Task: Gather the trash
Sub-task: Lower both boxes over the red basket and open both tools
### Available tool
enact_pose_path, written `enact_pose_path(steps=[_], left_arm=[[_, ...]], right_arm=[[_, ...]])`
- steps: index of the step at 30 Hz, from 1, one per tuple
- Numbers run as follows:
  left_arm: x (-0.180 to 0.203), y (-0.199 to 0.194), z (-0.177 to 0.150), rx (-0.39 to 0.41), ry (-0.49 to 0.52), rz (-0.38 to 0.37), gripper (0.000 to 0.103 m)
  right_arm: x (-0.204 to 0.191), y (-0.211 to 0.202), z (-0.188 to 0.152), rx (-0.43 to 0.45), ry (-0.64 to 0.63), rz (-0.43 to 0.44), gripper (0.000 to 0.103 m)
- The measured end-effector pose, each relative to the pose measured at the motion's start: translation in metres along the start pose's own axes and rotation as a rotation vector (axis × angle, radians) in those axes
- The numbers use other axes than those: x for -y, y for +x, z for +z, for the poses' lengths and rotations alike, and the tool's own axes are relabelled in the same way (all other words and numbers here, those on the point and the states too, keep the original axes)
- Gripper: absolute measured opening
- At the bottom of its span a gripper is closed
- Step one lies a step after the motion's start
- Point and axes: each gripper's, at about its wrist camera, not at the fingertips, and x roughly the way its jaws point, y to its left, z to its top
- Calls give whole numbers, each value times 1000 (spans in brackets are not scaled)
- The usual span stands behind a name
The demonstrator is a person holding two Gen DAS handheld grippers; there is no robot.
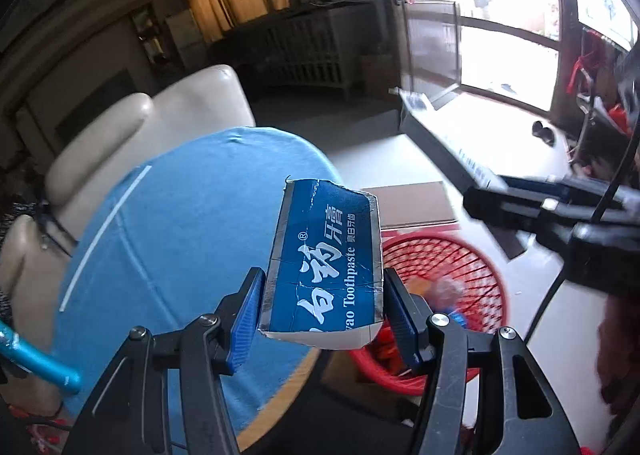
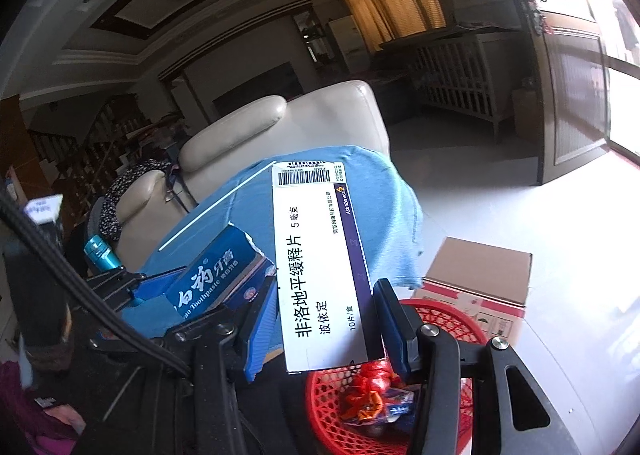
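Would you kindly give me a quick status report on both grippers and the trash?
Left gripper shut on toothpaste box. Right gripper shut on white medicine box. Red basket just below, already holding trash. Nothing in the way.

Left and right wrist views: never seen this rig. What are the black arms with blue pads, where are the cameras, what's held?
No robot here: a person carries a handheld two-finger tool in each hand, and a fisheye camera on each looks forward along its fingers.

In the left wrist view, the left tool grips a blue toothpaste box between blue pads. The right tool shows at that picture's right edge.

In the right wrist view, the right tool grips a white medicine box.

Below both sits a red mesh basket on the floor, already holding some wrappers, next to a cardboard box. The round table with the blue cloth looks bare except for a thin white strip.
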Motion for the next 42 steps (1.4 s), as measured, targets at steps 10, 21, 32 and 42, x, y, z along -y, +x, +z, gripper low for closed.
enact_pose_path(steps=[10,21,32,42], left_arm=[[20,-2,20,-1,-25,-117,61],[12,21,5,-65,-120,-222,61],[10,44,1,-118,-154,-262,61],[17,48,-3,-130,-128,-313,62]], right_arm=[[37,-2,6,-18,128,0,51],[86,1,4,-82,295,-28,51],[102,0,4,-138,346,-23,52],[95,11,-2,-202,338,26,55]])
